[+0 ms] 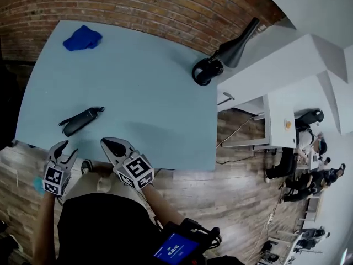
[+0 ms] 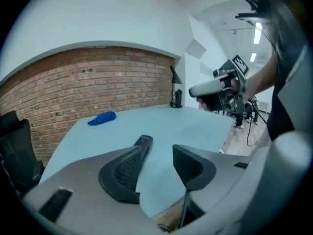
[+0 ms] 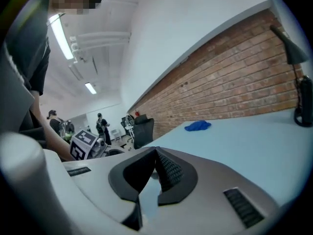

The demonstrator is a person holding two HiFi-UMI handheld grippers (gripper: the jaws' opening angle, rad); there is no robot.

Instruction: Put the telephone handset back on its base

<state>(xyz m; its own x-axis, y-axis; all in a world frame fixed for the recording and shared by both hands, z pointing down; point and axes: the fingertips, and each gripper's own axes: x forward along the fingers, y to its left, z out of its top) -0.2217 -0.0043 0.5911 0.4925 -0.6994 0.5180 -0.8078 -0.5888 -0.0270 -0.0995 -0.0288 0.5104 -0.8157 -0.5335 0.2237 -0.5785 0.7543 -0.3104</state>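
Setting: pale blue rectangular tabletop [image 1: 143, 87] against a red brick wall [image 1: 138, 4], with wood-plank floor along the lower frame.

- Item 1: slim black telephone handset [image 1: 80, 121]. It lies flat at the table's lower left in the head view, near the front edge, and nothing touches it.
- Item 2: black round-footed stand with a tapered black arm [image 1: 208, 70], at the table's upper right, well apart from the handset. It is probably the base, though no cradle can be made out.
- Item 3: crumpled blue cloth [image 1: 82, 38], upper left corner.
- Left gripper [image 1: 67, 149]: jaws wide apart with nothing between them, pointed toward the handset from just off the table edge.
- Right gripper [image 1: 112, 143]: jaws closed together, empty.
- Step in hand: approach; the pickup is not yet made.
- Next move, by judgement: straddle the handset's narrow body with the open left jaws, close, then carry it toward the upper right.
- Containers: none in view.
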